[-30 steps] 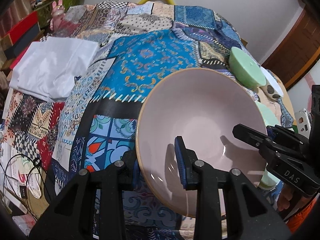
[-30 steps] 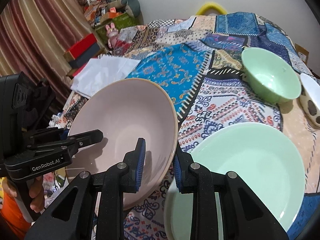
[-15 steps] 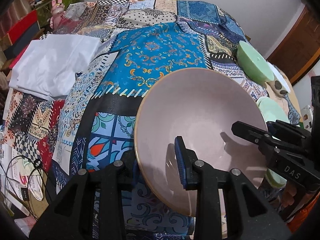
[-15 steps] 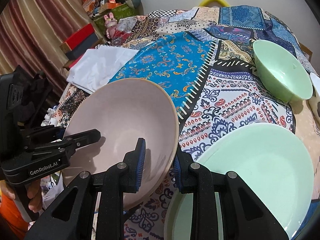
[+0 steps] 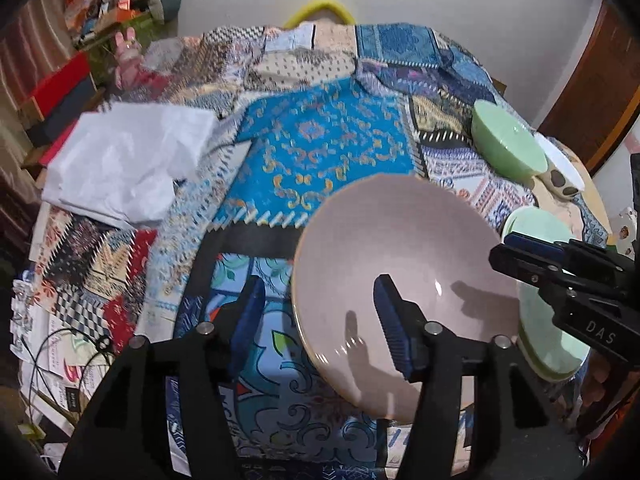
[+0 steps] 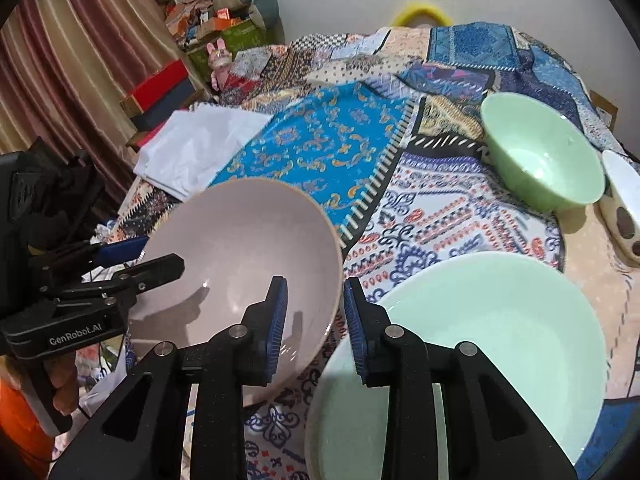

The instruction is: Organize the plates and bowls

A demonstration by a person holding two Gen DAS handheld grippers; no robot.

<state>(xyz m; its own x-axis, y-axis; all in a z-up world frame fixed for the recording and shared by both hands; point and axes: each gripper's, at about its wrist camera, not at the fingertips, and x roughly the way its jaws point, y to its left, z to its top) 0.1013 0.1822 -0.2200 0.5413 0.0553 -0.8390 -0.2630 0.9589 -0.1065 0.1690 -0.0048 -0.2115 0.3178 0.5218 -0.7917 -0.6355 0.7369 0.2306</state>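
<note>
A large pale pink bowl (image 5: 400, 248) (image 6: 240, 240) hangs tilted over the near edge of the patchwork-covered table. My left gripper (image 5: 318, 280) (image 6: 156, 254) straddles the bowl's left rim. Its jaws are opening, and the outer pad stands clear of the wall. My right gripper (image 6: 315, 282) (image 5: 504, 248) is shut on the opposite rim with one pad inside and one outside, and its jaws are just starting to ease. A big mint green plate (image 6: 480, 340) (image 5: 552, 344) lies right beside the bowl. A green bowl (image 6: 544, 156) (image 5: 504, 144) sits farther back.
A white dish with dark spots (image 6: 622, 200) (image 5: 560, 172) lies by the green bowl at the right edge. Folded white cloth (image 5: 128, 160) (image 6: 196, 152) covers the table's left side. Cables, boxes and clutter fill the floor on the left. A hand (image 6: 60, 392) holds the left gripper.
The left gripper's jaws have spread apart and come off the pink bowl's rim. The right gripper keeps its grip, and the bowl stays tilted in about the same place.
</note>
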